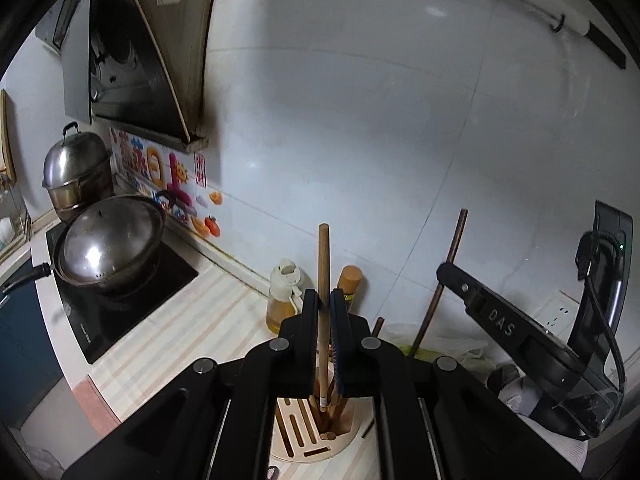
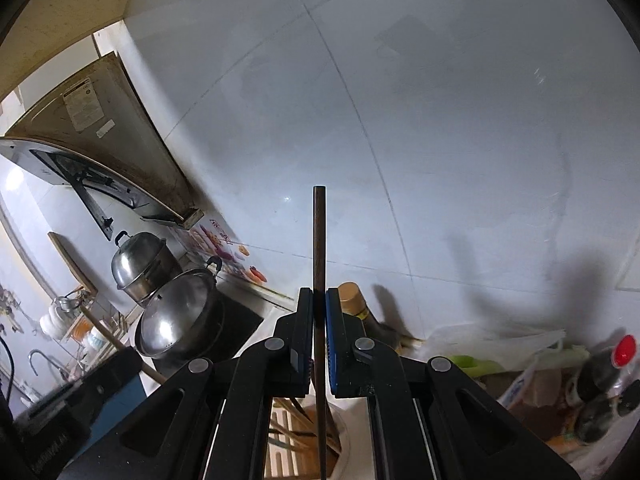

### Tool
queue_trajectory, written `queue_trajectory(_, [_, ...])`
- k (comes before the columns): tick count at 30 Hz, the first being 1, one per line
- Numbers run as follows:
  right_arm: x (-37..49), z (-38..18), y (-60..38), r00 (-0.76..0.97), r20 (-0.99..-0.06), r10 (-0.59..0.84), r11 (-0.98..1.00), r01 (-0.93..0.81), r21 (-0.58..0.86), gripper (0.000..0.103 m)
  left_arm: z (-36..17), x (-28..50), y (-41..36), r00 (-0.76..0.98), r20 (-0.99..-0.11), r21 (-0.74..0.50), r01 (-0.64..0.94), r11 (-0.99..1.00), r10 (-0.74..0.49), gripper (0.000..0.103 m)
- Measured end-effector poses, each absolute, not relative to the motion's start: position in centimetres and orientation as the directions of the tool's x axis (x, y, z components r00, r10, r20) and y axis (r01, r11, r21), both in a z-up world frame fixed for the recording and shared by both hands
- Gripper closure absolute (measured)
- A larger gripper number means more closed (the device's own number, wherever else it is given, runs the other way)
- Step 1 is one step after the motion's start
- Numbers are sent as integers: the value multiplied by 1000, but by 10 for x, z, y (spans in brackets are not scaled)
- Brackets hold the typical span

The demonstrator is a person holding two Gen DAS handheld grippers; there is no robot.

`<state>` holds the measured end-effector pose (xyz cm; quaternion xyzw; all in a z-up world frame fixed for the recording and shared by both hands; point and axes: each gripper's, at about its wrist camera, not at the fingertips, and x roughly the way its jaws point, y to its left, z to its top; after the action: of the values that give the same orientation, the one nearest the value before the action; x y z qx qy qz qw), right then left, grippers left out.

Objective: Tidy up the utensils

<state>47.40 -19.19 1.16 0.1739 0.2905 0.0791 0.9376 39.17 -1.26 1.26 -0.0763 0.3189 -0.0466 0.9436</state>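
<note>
My left gripper (image 1: pixel 324 297) is shut on a light wooden chopstick (image 1: pixel 323 256) that stands upright between the jaws. Its lower end hangs over a pale wooden utensil holder (image 1: pixel 296 436) with slots and several wooden utensils in it. My right gripper (image 2: pixel 319 295) is shut on a dark brown chopstick (image 2: pixel 319 236), also upright, above the same holder (image 2: pixel 280 440). In the left wrist view the right gripper (image 1: pixel 446 274) shows at the right with the dark chopstick (image 1: pixel 456 240) slanting through it.
A lidded wok (image 1: pixel 108 248) and a steel steamer pot (image 1: pixel 76 172) sit on a black cooktop (image 1: pixel 120 312) at the left, under a range hood (image 1: pixel 132 60). An oil bottle (image 1: pixel 284 296) and a brown-capped bottle (image 1: pixel 350 280) stand by the tiled wall. Bags and a red-capped bottle (image 2: pixel 624 350) crowd the right.
</note>
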Motion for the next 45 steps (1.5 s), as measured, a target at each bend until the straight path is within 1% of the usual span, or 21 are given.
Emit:
queue_trajectory(6, [484, -5, -181, 829, -499, 254, 927, -61, 371, 97, -4, 403, -7, 762, -628, -210, 29, 977, -157, 100])
queue_trajectory(18, [477, -29, -176, 817, -508, 273, 932, -94, 349, 97, -23, 407, -9, 714, -674, -242, 30, 970, -190, 99])
queue_trajectory(22, [477, -36, -176, 781, -544, 307, 927, -116, 357, 97, -26, 405, -6, 697, -682, -284, 26, 958, -221, 99])
queue_trajectory(25, [475, -41, -177, 747, -572, 339, 920, -135, 369, 96, -26, 402, -4, 681, -696, -296, 14, 955, -226, 97])
queue_trajectory(28, [469, -42, -181, 711, -593, 377, 908, -157, 389, 95, -21, 396, -1, 679, -700, -297, 7, 955, -223, 92])
queue_trajectory(29, [466, -42, -182, 698, -601, 389, 905, -169, 389, 91, -20, 394, 1, 675, -702, -301, 6, 954, -226, 86])
queue_trajectory(30, [463, -42, -183, 695, -606, 386, 907, -169, 385, 87, -17, 392, 2, 683, -699, -293, 2, 956, -215, 71])
queue_trajectory(31, [458, -41, -186, 692, -611, 385, 908, -167, 383, 76, -15, 387, 4, 692, -694, -283, -9, 959, -198, 60])
queue_trajectory(32, [453, -41, -189, 687, -613, 390, 906, -168, 388, 67, -14, 384, 7, 700, -691, -276, -20, 961, -184, 33])
queue_trajectory(33, [448, -41, -192, 685, -615, 389, 907, -167, 388, 63, -12, 379, 9, 710, -685, -264, -34, 964, -163, 19])
queue_trajectory(35, [435, -40, -196, 686, -628, 367, 918, -159, 363, 50, -12, 369, 12, 724, -680, -229, -58, 972, -118, 16])
queue_trajectory(36, [430, -39, -197, 687, -633, 357, 924, -158, 349, 47, -13, 365, 12, 722, -685, -205, -64, 977, -96, 14])
queue_trajectory(37, [423, -40, -198, 688, -644, 335, 934, -153, 323, 40, -16, 360, 12, 720, -691, -170, -77, 982, -64, 11])
queue_trajectory(38, [416, -41, -198, 689, -653, 313, 944, -150, 294, 32, -18, 356, 11, 719, -694, -141, -87, 986, -36, 3])
queue_trajectory(39, [407, -44, -196, 692, -665, 282, 957, -148, 251, 27, -22, 352, 11, 720, -694, -109, -97, 989, -6, 0])
queue_trajectory(41, [394, -49, -191, 694, -682, 231, 972, -141, 186, 8, -33, 338, 9, 726, -685, -44, -118, 992, 56, 0])
queue_trajectory(43, [382, -56, -189, 696, -695, 181, 983, -130, 126, 1, -44, 330, 8, 716, -693, -17, -138, 990, 87, 0])
queue_trajectory(45, [368, -63, -183, 694, -706, 139, 989, -128, 69, 1, -54, 322, 8, 704, -702, -4, -147, 989, 102, 0])
